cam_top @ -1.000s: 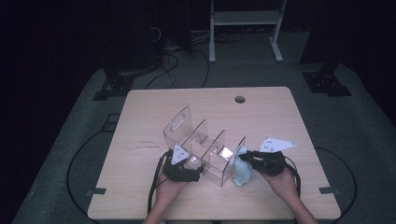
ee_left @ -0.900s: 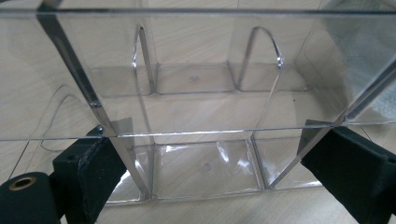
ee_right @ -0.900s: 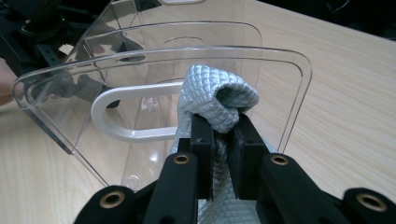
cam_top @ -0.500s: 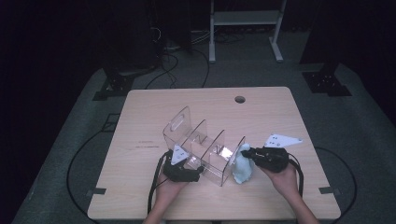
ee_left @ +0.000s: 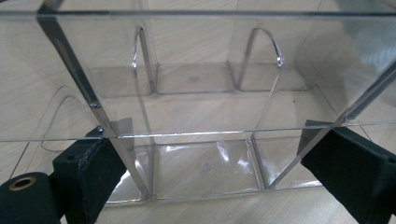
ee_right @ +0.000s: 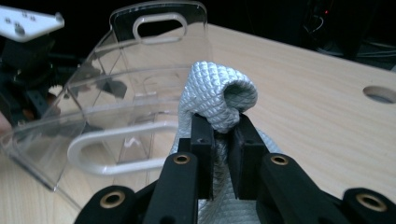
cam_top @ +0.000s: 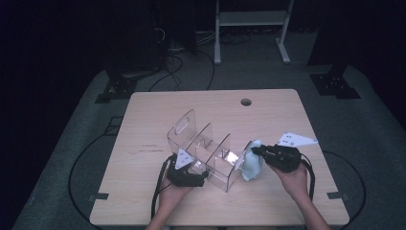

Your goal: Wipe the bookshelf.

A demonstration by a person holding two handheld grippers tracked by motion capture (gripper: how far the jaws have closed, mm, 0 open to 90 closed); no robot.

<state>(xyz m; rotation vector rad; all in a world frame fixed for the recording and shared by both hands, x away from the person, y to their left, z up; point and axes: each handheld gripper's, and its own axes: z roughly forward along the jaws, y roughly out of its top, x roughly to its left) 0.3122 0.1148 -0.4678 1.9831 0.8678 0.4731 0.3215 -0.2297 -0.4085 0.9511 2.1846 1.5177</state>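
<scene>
The right gripper [ee_right: 219,140] has its jaws pinched narrow on a fold of pale blue cloth [ee_right: 219,95]; the bunched cloth [cam_top: 252,165] hangs just beside the right end of the clear acrylic organizer [cam_top: 206,155], near the middle of the table [cam_top: 287,110]. The left gripper [cam_top: 187,173] sits at the near left side of the organizer; in the left gripper view its jaws stand wide on either side of the near wall, and whether the pads press it I cannot tell. If this is a wipe, the risks look plain: the pinch takes only a small fold, so dragging along an edge could pull the cloth free; a firm push from the right could slide or tip the light organizer if the left gripper isn't truly bracing it; loose cloth could snag on a divider [ee_left: 142,93].
</scene>
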